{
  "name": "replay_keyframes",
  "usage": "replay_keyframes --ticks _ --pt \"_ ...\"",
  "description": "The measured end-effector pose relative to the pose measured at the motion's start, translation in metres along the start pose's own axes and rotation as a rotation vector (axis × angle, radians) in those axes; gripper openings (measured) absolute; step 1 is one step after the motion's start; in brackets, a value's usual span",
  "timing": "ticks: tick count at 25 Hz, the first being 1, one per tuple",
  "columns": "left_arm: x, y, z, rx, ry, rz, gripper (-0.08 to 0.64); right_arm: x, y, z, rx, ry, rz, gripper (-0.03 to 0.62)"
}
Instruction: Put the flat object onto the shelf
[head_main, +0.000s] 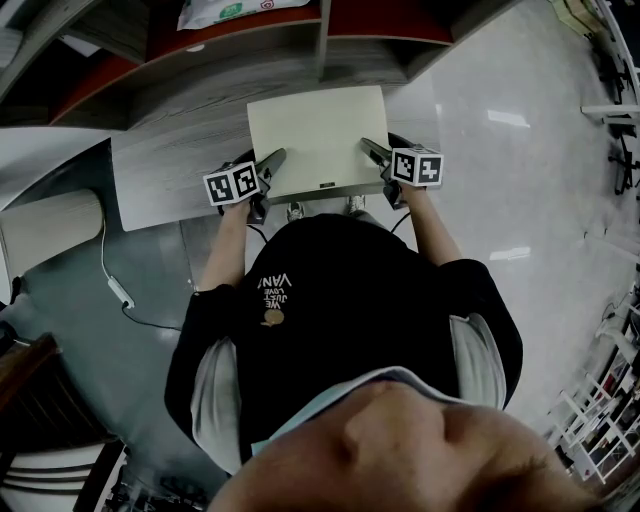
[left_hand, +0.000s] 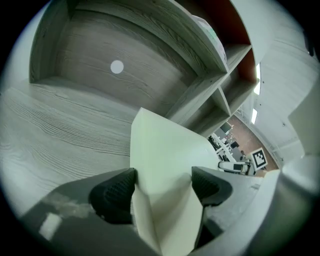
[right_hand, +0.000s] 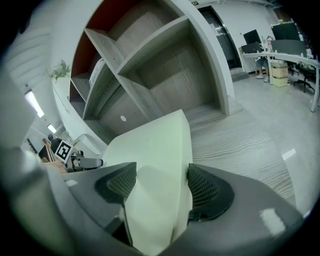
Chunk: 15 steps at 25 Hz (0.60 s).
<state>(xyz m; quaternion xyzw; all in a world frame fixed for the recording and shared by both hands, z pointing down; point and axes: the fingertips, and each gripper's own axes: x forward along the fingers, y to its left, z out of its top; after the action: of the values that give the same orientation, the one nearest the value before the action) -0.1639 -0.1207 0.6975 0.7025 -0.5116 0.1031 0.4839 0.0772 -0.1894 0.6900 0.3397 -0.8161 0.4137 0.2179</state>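
Flat object (head_main: 318, 135): pale sheet, held just in front of the shelf (head_main: 240, 50), above its wood-grain base (head_main: 165, 180); contact with the base cannot be told | left gripper (left_hand: 162, 186): clamped on the flat object's left edge | right gripper (right_hand: 156, 186): clamped on its right edge | white packet (head_main: 225, 12): in an upper shelf compartment

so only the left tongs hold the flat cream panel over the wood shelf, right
Not only the left: the right gripper view shows the right tongs gripping the flat cream panel too. The left tongs hold its other edge, over the wood shelf.
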Motion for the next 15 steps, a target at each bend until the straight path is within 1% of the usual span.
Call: replay_keyframes --ticks 5,8,12,15 --pt "-0.016 -0.016 0.010 0.044 -0.059 -0.009 0.364 -0.023 0.012 0.013 -0.019 -0.082 -0.008 0.313" --pt "-0.028 -0.030 0.021 0.089 -0.112 -0.019 0.364 -0.039 0.022 0.022 -0.035 -0.138 0.000 0.313" --pt "-0.043 -0.047 0.036 0.120 -0.181 -0.022 0.363 -0.057 0.032 0.037 -0.053 -0.219 -0.015 0.313" --pt "-0.053 -0.059 0.045 0.148 -0.222 -0.028 0.362 -0.071 0.041 0.046 -0.062 -0.265 -0.009 0.313"
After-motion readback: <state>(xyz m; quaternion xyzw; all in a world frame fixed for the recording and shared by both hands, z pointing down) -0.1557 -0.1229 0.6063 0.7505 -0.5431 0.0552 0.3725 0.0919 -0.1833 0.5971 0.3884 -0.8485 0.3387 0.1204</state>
